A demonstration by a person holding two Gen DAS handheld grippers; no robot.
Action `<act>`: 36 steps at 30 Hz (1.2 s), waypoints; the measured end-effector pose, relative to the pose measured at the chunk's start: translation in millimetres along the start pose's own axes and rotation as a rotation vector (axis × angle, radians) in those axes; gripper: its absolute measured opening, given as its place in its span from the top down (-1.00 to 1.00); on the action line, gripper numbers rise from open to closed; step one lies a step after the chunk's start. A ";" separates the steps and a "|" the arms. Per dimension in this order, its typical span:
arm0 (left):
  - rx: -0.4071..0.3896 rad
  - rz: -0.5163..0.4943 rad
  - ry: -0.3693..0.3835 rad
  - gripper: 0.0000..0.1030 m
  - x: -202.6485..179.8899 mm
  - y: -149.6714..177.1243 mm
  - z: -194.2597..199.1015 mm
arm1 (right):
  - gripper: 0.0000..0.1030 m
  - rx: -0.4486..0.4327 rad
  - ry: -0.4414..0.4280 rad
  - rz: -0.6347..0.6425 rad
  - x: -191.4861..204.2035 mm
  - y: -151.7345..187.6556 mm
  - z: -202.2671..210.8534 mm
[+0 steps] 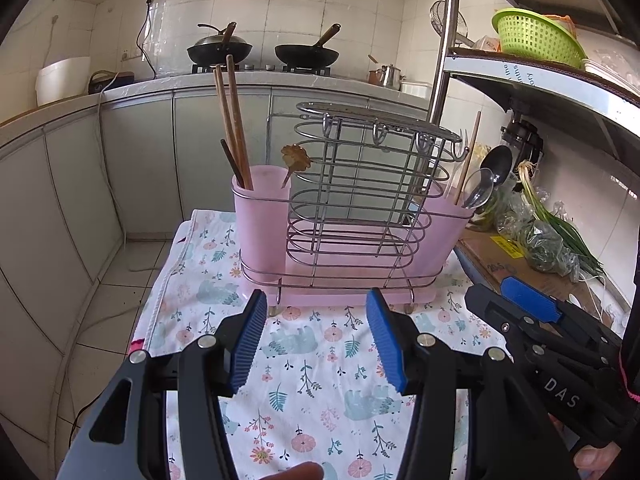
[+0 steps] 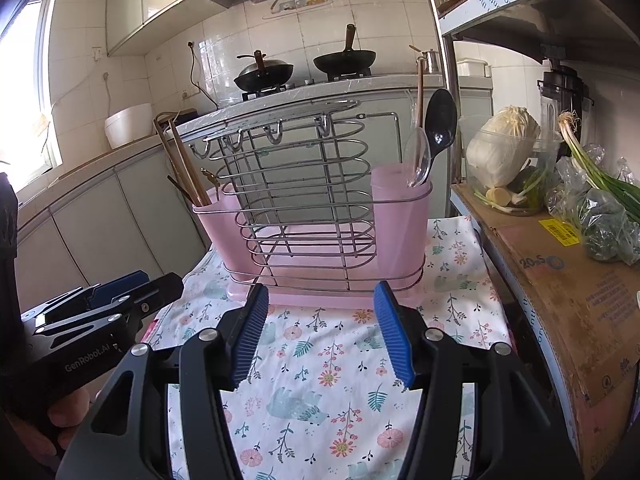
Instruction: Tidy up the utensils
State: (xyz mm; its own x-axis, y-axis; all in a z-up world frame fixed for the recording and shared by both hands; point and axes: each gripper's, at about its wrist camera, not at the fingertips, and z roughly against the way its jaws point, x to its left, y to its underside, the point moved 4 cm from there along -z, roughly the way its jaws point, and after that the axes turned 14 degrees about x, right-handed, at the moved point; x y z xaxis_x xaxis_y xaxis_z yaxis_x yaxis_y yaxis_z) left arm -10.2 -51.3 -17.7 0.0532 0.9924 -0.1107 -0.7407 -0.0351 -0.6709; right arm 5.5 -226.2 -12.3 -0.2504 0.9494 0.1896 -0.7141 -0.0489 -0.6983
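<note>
A wire utensil rack (image 1: 360, 184) with pink cups stands on a floral cloth (image 1: 312, 364). The left pink cup (image 1: 260, 220) holds brown chopsticks (image 1: 232, 120) and a small flower-headed pick (image 1: 295, 160). The right pink cup (image 1: 448, 224) holds a clear spoon (image 1: 478, 188), a black spoon (image 1: 498, 166) and one chopstick (image 1: 470, 152). My left gripper (image 1: 316, 308) is open and empty in front of the rack. My right gripper (image 2: 318, 300) is open and empty, also in front of the rack (image 2: 304, 184). Each gripper shows in the other's view, the right one (image 1: 520, 300) and the left one (image 2: 120, 284).
A metal shelf (image 2: 560, 240) lined with cardboard stands at the right with a cabbage (image 2: 504, 148), scallions (image 2: 592, 168) and bagged greens. A green colander (image 1: 536, 36) sits on top. Two woks (image 1: 264, 50) stand on the stove behind. Floor drops off left of the cloth.
</note>
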 end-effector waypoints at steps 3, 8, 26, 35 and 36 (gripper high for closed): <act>-0.001 -0.002 0.000 0.01 -0.8 -0.3 0.8 | -0.08 -0.001 -0.001 -0.001 -0.1 0.1 0.4; 0.000 -0.006 0.002 0.01 -1.8 -0.5 0.9 | -0.08 -0.001 0.000 -0.001 -0.5 -0.1 1.0; 0.001 -0.009 0.007 0.03 -2.8 -0.5 -0.6 | -0.08 0.004 0.003 0.002 -0.8 1.2 -0.7; 0.004 -0.007 0.007 0.03 -1.8 0.3 -2.8 | -0.08 0.012 0.004 -0.001 -1.0 2.8 -5.6; 0.004 -0.007 0.007 0.03 -1.8 0.3 -2.8 | -0.08 0.013 0.004 0.000 -0.8 3.1 -6.0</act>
State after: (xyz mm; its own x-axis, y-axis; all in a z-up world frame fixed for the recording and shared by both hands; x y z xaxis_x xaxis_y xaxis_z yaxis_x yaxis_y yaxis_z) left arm -8.6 -53.4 -19.8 0.0631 0.9918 -0.1112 -0.7432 -0.0277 -0.6685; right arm 7.4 -225.2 -18.7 -0.2478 0.9506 0.1868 -0.7224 -0.0528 -0.6894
